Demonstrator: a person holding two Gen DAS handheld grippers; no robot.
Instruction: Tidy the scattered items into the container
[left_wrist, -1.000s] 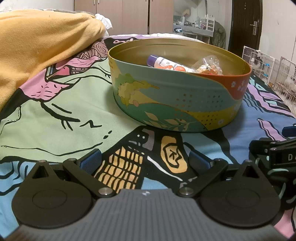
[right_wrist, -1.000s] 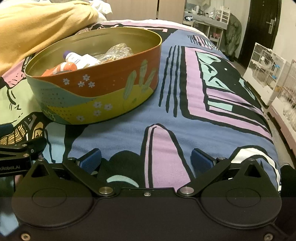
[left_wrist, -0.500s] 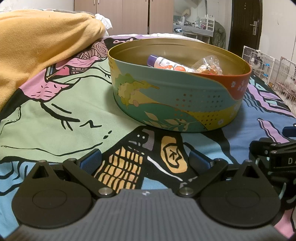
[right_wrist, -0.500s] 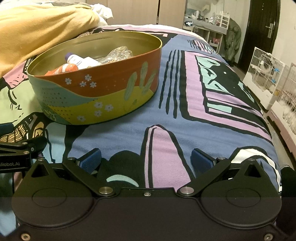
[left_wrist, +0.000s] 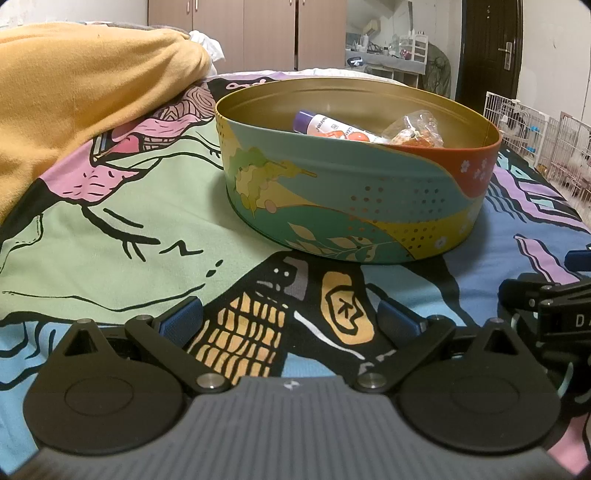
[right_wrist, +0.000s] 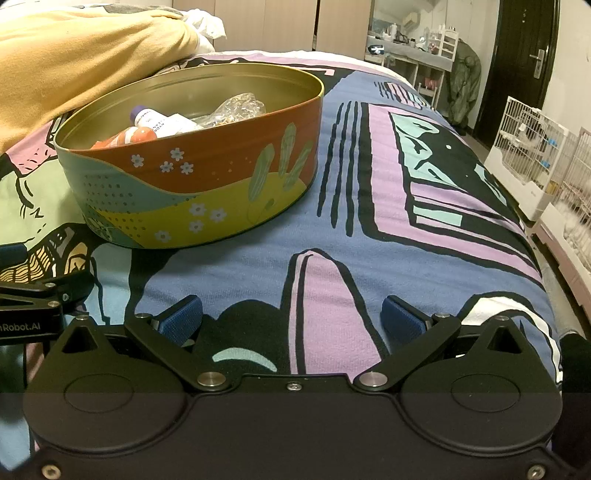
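We work on a bed with a patterned sheet (left_wrist: 110, 221). At its middle stands one round tin (left_wrist: 354, 206); inside it we count one white tube (left_wrist: 325, 127), one orange tube (right_wrist: 133, 136) and one clear bag (left_wrist: 413, 127). Nothing lies loose near the tin, so tidying looks done. Nearer us than the tin, our left gripper (left_wrist: 290, 317) and right gripper (right_wrist: 291, 317) gape wide, empty.

We see a bed (right_wrist: 369, 221) with a patterned cover, wooden wardrobes (left_wrist: 258, 33) behind, a dark door (right_wrist: 524, 62) and white wire cages (right_wrist: 532, 147) on the right.
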